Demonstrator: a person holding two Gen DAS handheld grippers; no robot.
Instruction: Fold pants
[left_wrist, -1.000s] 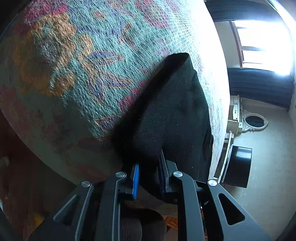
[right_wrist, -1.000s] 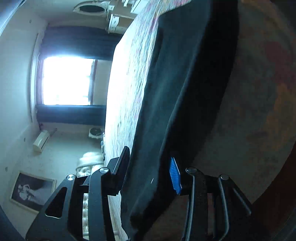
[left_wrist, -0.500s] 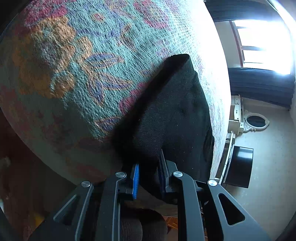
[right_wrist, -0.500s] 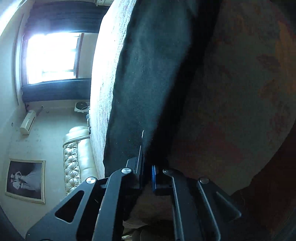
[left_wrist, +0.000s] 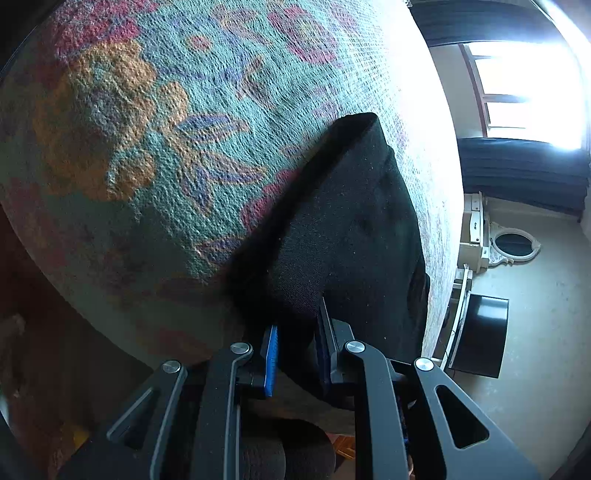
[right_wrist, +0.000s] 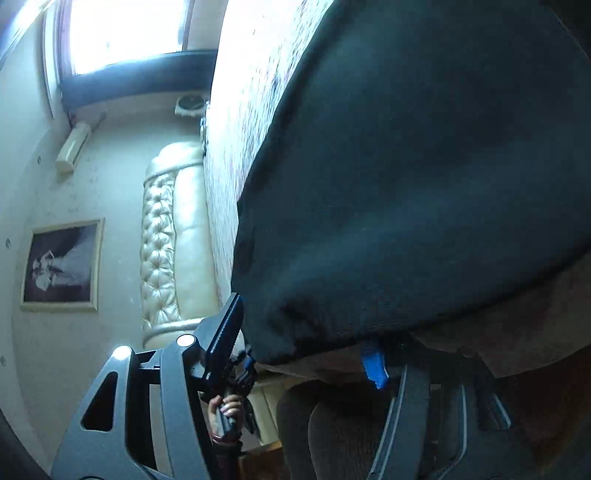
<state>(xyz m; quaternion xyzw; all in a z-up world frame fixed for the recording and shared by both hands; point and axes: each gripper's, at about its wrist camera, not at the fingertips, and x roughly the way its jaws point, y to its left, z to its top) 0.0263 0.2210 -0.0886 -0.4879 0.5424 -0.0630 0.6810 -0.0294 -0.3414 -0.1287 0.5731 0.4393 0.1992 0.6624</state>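
Observation:
The black pants (left_wrist: 347, 236) lie on a floral bedspread (left_wrist: 147, 129), folded into a narrow strip that reaches the near edge. My left gripper (left_wrist: 297, 350) is shut on the near end of the pants, cloth pinched between its blue pads. In the right wrist view the pants (right_wrist: 424, 166) fill the upper right. My right gripper (right_wrist: 306, 339) stands open with its jaws wide apart, at the near edge of the cloth; the fabric edge hangs between the fingers, not pinched.
The bed edge drops off just in front of both grippers. A cream tufted headboard (right_wrist: 166, 240) and a framed picture (right_wrist: 62, 266) show on the wall. A window (left_wrist: 524, 92), dark curtains and a black screen (left_wrist: 480, 336) stand beyond the bed.
My right gripper closed on the pants edge half a second ago and has now opened wide again, its view swinging. My left gripper has held still, shut on the pants.

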